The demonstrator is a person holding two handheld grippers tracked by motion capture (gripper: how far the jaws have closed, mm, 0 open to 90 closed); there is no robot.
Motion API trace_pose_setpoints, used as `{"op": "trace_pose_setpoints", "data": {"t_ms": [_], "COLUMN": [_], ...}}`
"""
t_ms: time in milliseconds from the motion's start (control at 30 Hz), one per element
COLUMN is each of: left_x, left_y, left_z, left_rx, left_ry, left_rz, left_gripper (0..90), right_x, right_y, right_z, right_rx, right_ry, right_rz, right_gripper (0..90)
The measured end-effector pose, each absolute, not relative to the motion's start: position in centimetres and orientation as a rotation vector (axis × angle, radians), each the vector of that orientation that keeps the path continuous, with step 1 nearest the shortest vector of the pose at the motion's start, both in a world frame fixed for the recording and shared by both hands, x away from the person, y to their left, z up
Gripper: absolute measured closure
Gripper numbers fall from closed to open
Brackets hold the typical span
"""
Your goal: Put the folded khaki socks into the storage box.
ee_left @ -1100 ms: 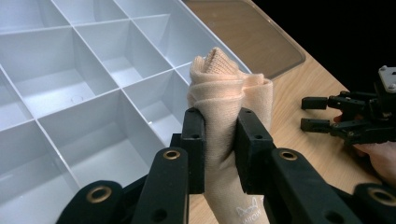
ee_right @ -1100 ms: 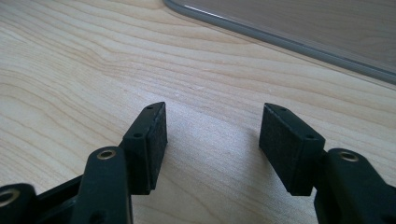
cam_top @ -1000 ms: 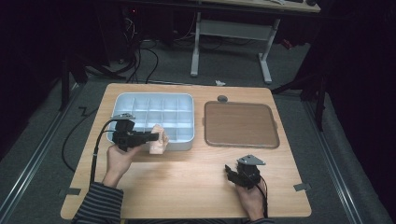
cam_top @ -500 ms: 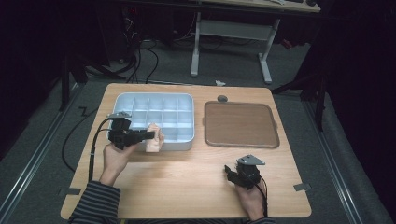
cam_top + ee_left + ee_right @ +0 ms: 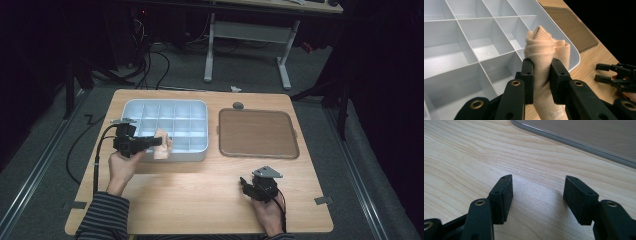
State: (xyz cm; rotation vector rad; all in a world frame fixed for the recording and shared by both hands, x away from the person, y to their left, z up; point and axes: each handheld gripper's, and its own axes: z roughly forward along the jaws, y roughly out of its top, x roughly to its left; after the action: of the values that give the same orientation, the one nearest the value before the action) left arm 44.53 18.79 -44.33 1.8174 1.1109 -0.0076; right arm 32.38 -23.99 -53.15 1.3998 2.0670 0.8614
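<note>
Item: rolled beige sock (image 5: pixel 545 53), soft ribbed knit, folded into a bundle with a faint printed mark near its lower end, pinched in my left hand-held gripper (image 5: pixel 159 141). Over the last second it has shifted slightly along the near edge of the divided white tray (image 5: pixel 131 106) and now hangs over the front-row compartments, apparently ready to be lowered in. Right hand-held gripper (image 5: pixel 537 195): spread, empty, resting over the tabletop (image 5: pixel 200 200) beside the brown tray (image 5: pixel 259 134).

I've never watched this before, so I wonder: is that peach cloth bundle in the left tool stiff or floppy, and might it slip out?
Probably floppy: the peach cloth bundle creases and bulges where the left tool pinches it. Likely light for its size, since one narrow grip holds it above the white divided tray. It seems unlikely to slip, as the knit looks soft and grippy.
</note>
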Motion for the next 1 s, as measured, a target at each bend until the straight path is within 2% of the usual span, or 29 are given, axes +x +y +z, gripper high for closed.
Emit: {"op": "trace_pose_setpoints", "data": {"t_ms": [200, 700, 1000], "left_x": [44.8, 46.6, 47.5], "left_y": [18.6, 18.8, 17.9], "left_z": [-43.7, -44.7, -44.6], "left_rx": [1.851, 1.781, 1.817], "left_ry": [1.102, 1.16, 1.173], "left_rz": [0.041, -0.048, -0.032], "left_gripper": [75.9, 75.9, 75.9], "right_x": [32.4, 32.3, 32.3], "right_y": [-24.0, -23.8, -23.8], "right_z": [-53.1, -53.1, -53.2], "right_rx": [1.401, 1.389, 1.39], "right_ry": [2.066, 2.063, 2.06], "right_rz": [0.857, 0.85, 0.849], "right_gripper": [40.4, 40.4, 40.4]}}
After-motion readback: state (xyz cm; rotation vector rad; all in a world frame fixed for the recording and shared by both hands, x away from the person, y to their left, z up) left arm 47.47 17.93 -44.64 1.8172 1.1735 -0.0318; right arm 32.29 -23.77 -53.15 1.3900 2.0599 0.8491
